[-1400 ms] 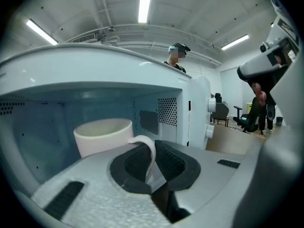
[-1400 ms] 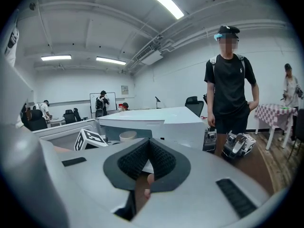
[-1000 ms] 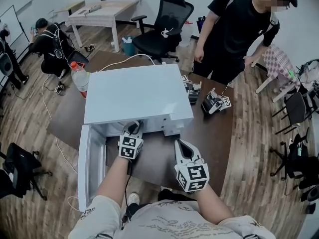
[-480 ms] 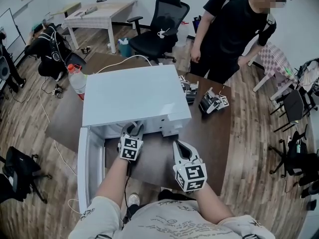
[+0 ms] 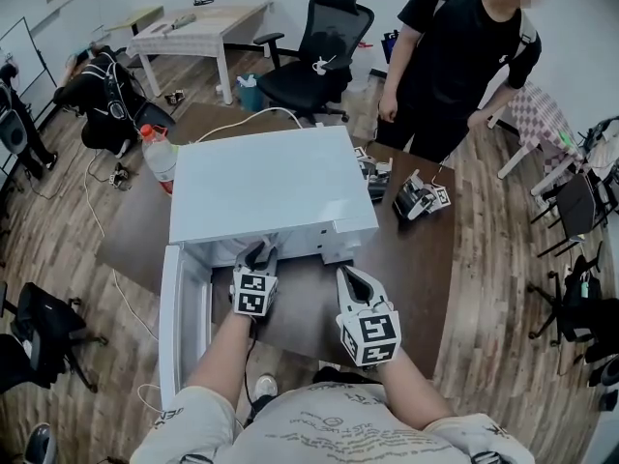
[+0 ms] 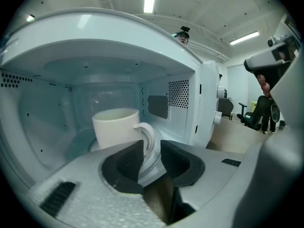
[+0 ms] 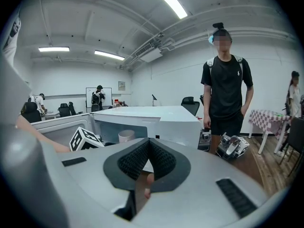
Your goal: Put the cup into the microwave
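Observation:
A white cup (image 6: 116,127) stands upright inside the open white microwave (image 5: 271,187), on its turntable. My left gripper (image 6: 151,146) reaches into the microwave's mouth. Its jaws are opening, and the cup's handle (image 6: 148,136) is between the pads with the grip slackened. In the head view the left gripper (image 5: 256,257) is at the cavity's front edge. My right gripper (image 5: 350,278) hovers over the table just right of it, shut and empty. The right gripper view shows the cup (image 7: 126,136) in the cavity beyond its own closed jaws (image 7: 149,141).
The microwave door (image 5: 184,317) hangs open to the left. A red-capped bottle (image 5: 160,158) stands beside the microwave. Spare grippers (image 5: 418,199) lie on the brown table (image 5: 406,259) at the right. A person in black (image 5: 455,56) stands behind the table.

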